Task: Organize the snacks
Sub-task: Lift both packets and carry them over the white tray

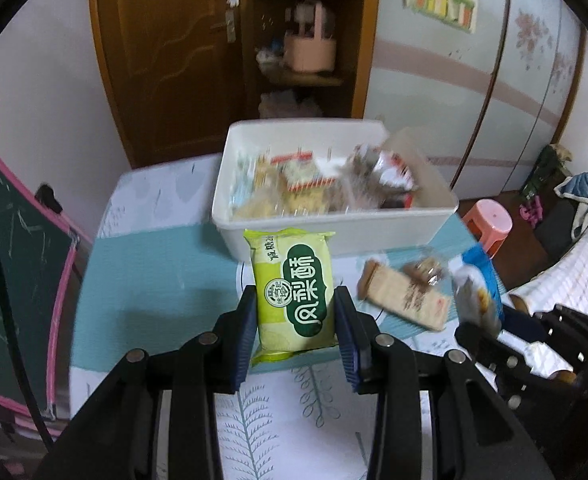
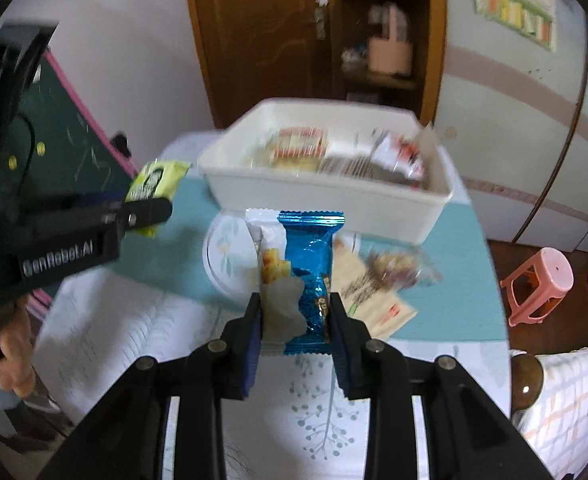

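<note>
My left gripper (image 1: 295, 300) is shut on a yellow-green snack packet (image 1: 291, 280) with a dark green label, held upright above the table in front of the white bin (image 1: 334, 232). My right gripper (image 2: 296, 304) is shut on a blue and white snack packet (image 2: 302, 264), also lifted off the table. The white bin (image 2: 318, 200) holds several wrapped snacks. In the right wrist view the left gripper (image 2: 145, 210) shows at the left with the green packet (image 2: 153, 178). The right gripper (image 1: 490, 320) with its blue packet (image 1: 480, 280) shows at the right of the left wrist view.
A beige wrapped snack (image 1: 406, 296) and a clear-wrapped brown snack (image 1: 426, 270) lie on the teal and white tablecloth (image 1: 153, 272) right of the bin. A pink stool (image 2: 542, 284) stands right of the table, a green chalkboard (image 1: 9, 280) to its left, a wooden cupboard (image 1: 173, 40) behind.
</note>
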A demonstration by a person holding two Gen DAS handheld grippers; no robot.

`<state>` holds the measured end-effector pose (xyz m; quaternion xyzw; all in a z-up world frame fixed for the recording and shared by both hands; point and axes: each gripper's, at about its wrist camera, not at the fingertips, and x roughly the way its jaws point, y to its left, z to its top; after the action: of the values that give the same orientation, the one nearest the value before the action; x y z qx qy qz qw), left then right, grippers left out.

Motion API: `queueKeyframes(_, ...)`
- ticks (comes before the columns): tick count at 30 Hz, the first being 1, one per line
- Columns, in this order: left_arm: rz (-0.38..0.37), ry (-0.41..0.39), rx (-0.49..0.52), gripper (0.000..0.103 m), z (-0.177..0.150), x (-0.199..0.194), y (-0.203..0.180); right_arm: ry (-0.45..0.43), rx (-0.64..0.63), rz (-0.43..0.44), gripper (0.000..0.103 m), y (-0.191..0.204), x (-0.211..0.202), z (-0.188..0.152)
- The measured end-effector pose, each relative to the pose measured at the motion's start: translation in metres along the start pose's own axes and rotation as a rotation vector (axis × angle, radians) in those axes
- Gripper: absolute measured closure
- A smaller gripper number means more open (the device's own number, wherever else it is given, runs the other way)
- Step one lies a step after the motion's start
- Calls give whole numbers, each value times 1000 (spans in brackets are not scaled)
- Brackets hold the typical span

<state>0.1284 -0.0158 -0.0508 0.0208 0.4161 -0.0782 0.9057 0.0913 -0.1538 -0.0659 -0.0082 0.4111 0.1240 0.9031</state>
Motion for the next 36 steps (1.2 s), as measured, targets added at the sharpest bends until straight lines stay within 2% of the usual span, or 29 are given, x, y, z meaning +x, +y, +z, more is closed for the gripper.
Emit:
queueKeyframes(11, -8, -196, 57, 67, 74, -76, -9, -207, 45, -21, 72, -10, -67, 80)
queueKeyframes(18, 19, -223, 96, 67, 116, -90, -13, -285, 20, -93, 72, -22, -92, 123)
queueKeyframes(21, 36, -211, 102, 67, 135, -80, -12, -295, -9, -144, 72, -27, -92, 144)
queueKeyframes(26, 42, -164, 91, 67, 168, -46, -10, -292, 2, -174, 72, -33, -84, 166)
queueKeyframes(31, 27, -126, 73, 67, 197, 1, -9, -282, 36, -192, 72, -39, -56, 192)
queueKeyframes(36, 32, -120, 68, 67, 203, 40, -11, -235, 84, -170, 72, -50, -13, 210)
